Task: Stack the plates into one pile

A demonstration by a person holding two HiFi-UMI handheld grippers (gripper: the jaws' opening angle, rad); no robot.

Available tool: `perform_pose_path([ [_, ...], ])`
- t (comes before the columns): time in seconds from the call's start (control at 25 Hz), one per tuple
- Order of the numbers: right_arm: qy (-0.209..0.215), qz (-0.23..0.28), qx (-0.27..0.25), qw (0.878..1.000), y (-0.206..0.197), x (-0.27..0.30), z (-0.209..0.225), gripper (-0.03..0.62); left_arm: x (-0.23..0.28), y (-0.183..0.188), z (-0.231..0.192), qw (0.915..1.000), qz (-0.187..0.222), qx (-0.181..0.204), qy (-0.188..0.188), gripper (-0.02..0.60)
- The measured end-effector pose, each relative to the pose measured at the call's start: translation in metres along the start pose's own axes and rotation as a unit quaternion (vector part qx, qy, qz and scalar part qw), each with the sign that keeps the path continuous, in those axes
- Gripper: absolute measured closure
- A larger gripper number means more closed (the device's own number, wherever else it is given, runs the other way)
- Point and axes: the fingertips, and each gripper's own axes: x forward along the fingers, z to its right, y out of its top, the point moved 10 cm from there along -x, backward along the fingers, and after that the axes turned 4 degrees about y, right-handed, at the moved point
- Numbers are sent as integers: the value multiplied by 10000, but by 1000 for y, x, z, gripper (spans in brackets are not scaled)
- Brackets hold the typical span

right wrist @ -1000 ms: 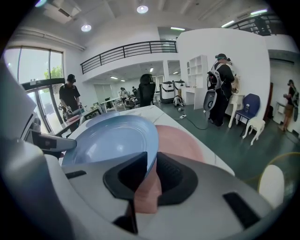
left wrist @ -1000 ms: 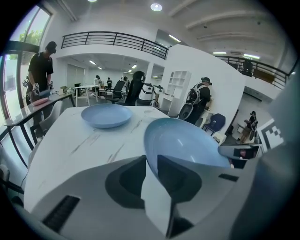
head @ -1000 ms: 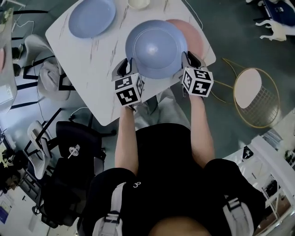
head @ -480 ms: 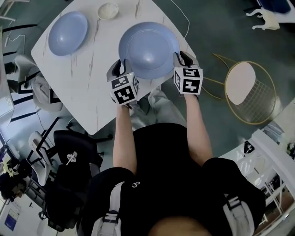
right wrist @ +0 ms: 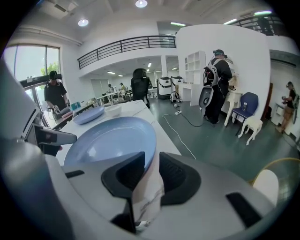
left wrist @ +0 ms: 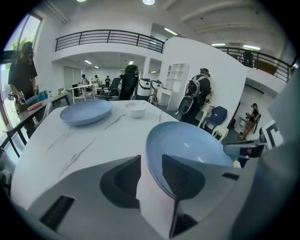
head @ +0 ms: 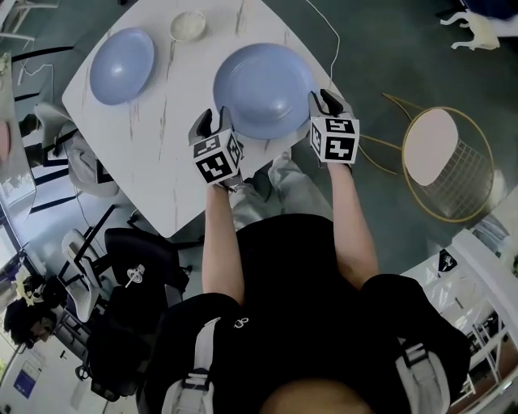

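Observation:
A large blue plate (head: 263,89) lies at the near right corner of the white marble table (head: 174,154). My left gripper (head: 209,123) is at its left rim and my right gripper (head: 324,103) at its right rim. Both sets of jaws are opening, with the rim still between them. In the left gripper view the plate (left wrist: 187,145) has a strip of table showing beside it inside the left gripper (left wrist: 151,173). The right gripper (right wrist: 147,176) likewise straddles the plate (right wrist: 112,140) loosely. A second blue plate (head: 121,66) lies at the far left.
A small cream bowl (head: 188,24) stands at the back of the table. A gold wire stool (head: 445,166) stands on the floor to the right. A black office chair (head: 129,267) is at the lower left. A person (right wrist: 216,79) stands beyond the table.
The big blue plate moved right and down over a pink plate, which no longer shows. Both grippers remain at its rim.

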Motion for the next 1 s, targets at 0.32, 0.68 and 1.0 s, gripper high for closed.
perform_pose_path([
  [0.32,334,-14,276,9991,4,6,14,462,6,-3,6,9991,-269,-321,-10,402],
  [0.68,765,-243,537,9953,5,27,12,456,10,-16,8,9969,-612,-480,118,402],
  [1.0,731,-428,1163,9896,3,36,9,510,22,-13,8,9948,-734,-686,-151,422],
])
